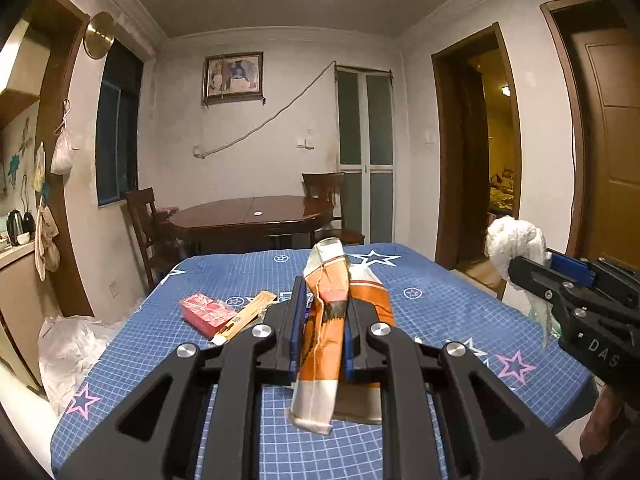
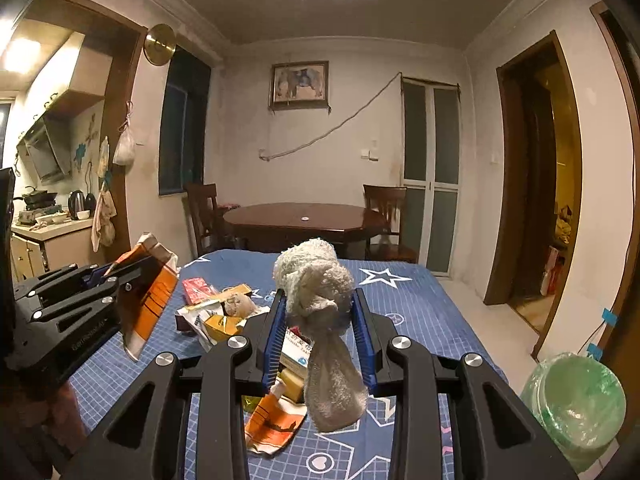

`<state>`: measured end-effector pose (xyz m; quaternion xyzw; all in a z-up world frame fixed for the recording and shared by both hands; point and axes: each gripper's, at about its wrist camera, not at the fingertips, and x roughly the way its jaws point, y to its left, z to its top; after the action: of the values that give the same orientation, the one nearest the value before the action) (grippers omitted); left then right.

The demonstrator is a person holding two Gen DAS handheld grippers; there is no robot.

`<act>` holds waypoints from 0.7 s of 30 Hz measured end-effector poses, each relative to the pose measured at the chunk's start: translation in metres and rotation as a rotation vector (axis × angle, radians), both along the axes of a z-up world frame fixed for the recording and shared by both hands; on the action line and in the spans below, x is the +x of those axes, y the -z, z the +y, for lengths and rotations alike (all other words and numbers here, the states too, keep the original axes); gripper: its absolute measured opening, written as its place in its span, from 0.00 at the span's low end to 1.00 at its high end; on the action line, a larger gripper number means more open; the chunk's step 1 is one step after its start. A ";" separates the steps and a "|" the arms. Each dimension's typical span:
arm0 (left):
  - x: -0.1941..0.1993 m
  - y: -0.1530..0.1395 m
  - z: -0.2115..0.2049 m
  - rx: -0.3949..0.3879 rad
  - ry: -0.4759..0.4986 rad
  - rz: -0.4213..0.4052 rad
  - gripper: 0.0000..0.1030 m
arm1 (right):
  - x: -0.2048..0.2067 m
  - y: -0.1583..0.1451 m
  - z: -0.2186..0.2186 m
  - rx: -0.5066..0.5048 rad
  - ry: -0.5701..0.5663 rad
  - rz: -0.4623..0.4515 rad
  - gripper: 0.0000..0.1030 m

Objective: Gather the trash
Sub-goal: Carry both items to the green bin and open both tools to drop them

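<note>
My left gripper is shut on an orange and white wrapper, held above the blue star-patterned table. It also shows in the right wrist view at the left with the wrapper. My right gripper is shut on a crumpled white cloth wad, held above the table. It shows at the right of the left wrist view with the wad. More trash lies on the table: a red packet, a tan stick wrapper, a pile of wrappers and boxes.
A bin lined with a green bag stands right of the table. A white plastic bag lies left of the table. A dark wooden dining table with chairs stands behind. Open doorways are at the right.
</note>
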<state>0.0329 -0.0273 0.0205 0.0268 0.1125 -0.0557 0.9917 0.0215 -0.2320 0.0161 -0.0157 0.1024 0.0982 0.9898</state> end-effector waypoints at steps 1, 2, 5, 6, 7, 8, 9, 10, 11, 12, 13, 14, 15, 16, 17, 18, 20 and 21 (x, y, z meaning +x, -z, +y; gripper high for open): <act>-0.001 -0.001 -0.003 0.002 0.001 -0.003 0.13 | -0.001 -0.002 -0.002 -0.003 0.002 -0.004 0.32; -0.001 -0.001 -0.003 0.002 0.001 -0.007 0.13 | -0.003 -0.005 -0.004 -0.006 0.004 -0.007 0.32; -0.001 -0.002 -0.006 0.000 0.001 -0.013 0.13 | -0.009 -0.009 -0.011 -0.007 0.008 -0.010 0.32; 0.000 -0.002 -0.007 -0.004 0.002 -0.011 0.13 | -0.009 -0.009 -0.013 -0.006 0.009 -0.008 0.32; 0.000 -0.002 -0.007 -0.005 0.003 -0.010 0.13 | -0.010 -0.010 -0.016 -0.004 0.010 -0.006 0.32; 0.001 -0.002 -0.008 -0.006 0.003 -0.010 0.13 | -0.007 -0.009 -0.019 -0.002 0.010 -0.005 0.32; 0.002 -0.002 -0.007 -0.007 0.006 -0.010 0.13 | -0.007 -0.009 -0.021 0.000 0.011 -0.002 0.32; 0.002 -0.001 -0.008 -0.008 0.008 -0.010 0.13 | -0.006 -0.009 -0.023 0.002 0.011 0.000 0.32; 0.002 -0.001 -0.010 -0.006 0.009 -0.010 0.13 | -0.008 -0.009 -0.027 0.003 0.013 0.003 0.32; 0.004 -0.001 -0.009 -0.006 0.010 -0.010 0.13 | -0.007 -0.009 -0.028 0.005 0.014 0.004 0.32; 0.004 -0.001 -0.010 -0.005 0.010 -0.009 0.13 | -0.007 -0.009 -0.031 0.008 0.015 0.005 0.32; 0.003 -0.001 -0.012 -0.004 0.011 -0.008 0.13 | -0.002 -0.010 -0.022 0.008 0.017 0.006 0.32; 0.004 0.000 -0.013 -0.003 0.012 -0.005 0.13 | -0.002 -0.009 -0.021 0.008 0.018 0.007 0.32; 0.005 0.000 -0.014 -0.001 0.013 -0.002 0.13 | -0.002 -0.009 -0.022 0.009 0.019 0.007 0.32; 0.006 0.001 -0.015 0.001 0.013 0.001 0.13 | 0.002 -0.010 -0.020 0.009 0.019 0.008 0.32; 0.006 0.002 -0.016 0.003 0.014 0.004 0.13 | 0.001 -0.010 -0.021 0.010 0.019 0.009 0.32; 0.009 0.003 -0.019 0.007 0.018 0.011 0.13 | 0.001 -0.010 -0.023 0.009 0.021 0.011 0.32; 0.010 0.003 -0.021 0.010 0.020 0.013 0.13 | 0.004 -0.010 -0.020 0.009 0.023 0.012 0.32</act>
<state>0.0432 -0.0480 0.0174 0.0327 0.1190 -0.0654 0.9902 0.0254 -0.2522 0.0262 -0.0093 0.1081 0.0872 0.9903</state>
